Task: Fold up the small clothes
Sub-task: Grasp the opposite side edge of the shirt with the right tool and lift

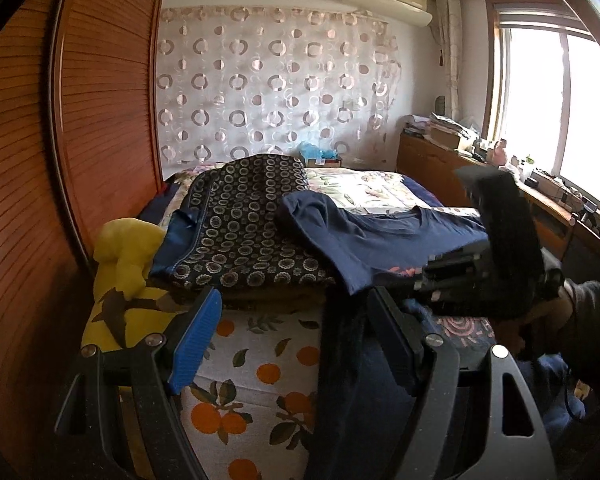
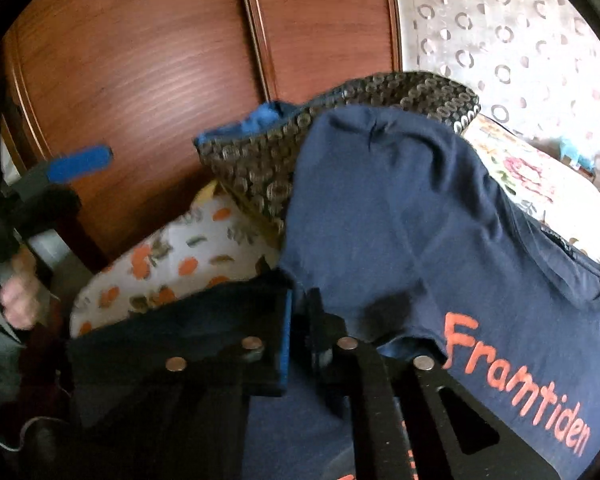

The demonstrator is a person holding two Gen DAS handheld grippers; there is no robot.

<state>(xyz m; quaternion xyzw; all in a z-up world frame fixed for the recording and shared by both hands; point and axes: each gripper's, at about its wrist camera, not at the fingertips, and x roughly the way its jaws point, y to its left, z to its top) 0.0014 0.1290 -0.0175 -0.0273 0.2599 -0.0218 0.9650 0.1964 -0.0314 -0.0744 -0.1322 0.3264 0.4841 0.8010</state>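
Navy T-shirt [image 2: 400,220] pinched in right gripper [image 2: 298,336], left gripper [image 1: 296,340] agape.

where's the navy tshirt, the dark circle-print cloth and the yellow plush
navy tshirt [image 2: 400,216]: right wrist view, on its plain chest above the orange lettering
dark circle-print cloth [image 1: 244,220]: left wrist view, on its top face
yellow plush [image 1: 120,264]: left wrist view, on its body

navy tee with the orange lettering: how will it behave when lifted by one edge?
Probably floppy: the navy T-shirt drapes and creases over the patterned folded blanket beneath it. Likely light, thin knit, so the free side should sag. The right gripper looks shut on its edge; the left gripper is open, leaving the far side unsupported.
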